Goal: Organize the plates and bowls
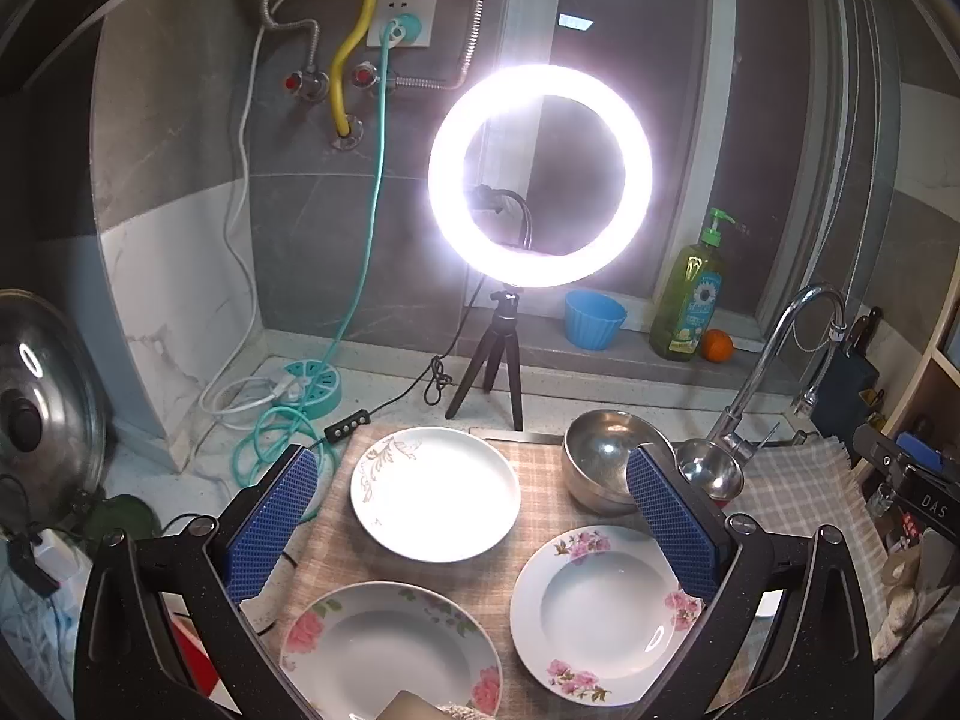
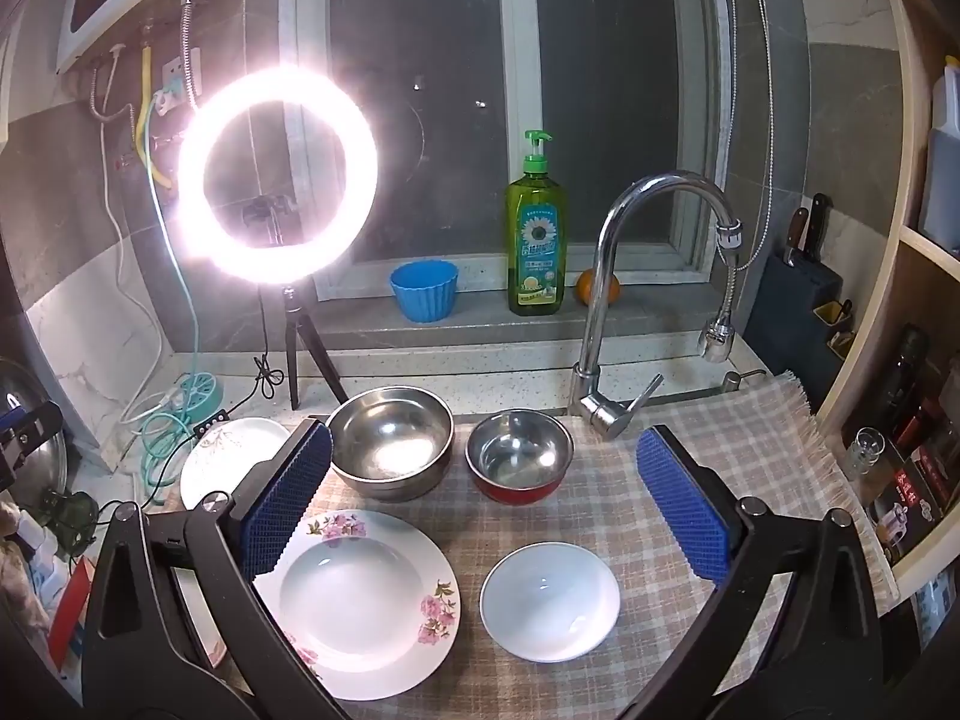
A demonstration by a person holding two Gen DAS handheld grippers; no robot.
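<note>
Both grippers hover above the tabletop (image 2: 690,480), which a checked cloth covers, with jaws spread wide and nothing between them: the left gripper (image 1: 474,516) over the plates, the right gripper (image 2: 486,498) further right over the bowls.

Nothing is stacked yet. Three plates lie flat and apart: a gold-patterned plate (image 1: 435,492) at the far left, a rose-rimmed deep plate (image 1: 390,648) near left, and a pink-blossom deep plate (image 2: 354,600) just right of it. Behind the blossom plate stands a large steel bowl (image 2: 390,441), with a red-sided steel bowl (image 2: 519,456) beside it at the foot of the faucet (image 2: 612,300). A small white bowl (image 2: 549,600) sits near, right of the blossom plate.

The likely risks come from the crockery itself. Glazed rims are thin and smooth, so a pinch taken on the edge of a flat plate may slip and drop it on its neighbours. The plates lie close, so a jaw sliding under one rim could nudge the next. The two steel bowls sit just beside each other and near the faucet base; lifting either carelessly could knock the other or strike the tap. The ring light (image 2: 279,177) on its tripod stands just behind the dishes, and its glare may hide rim edges.
</note>
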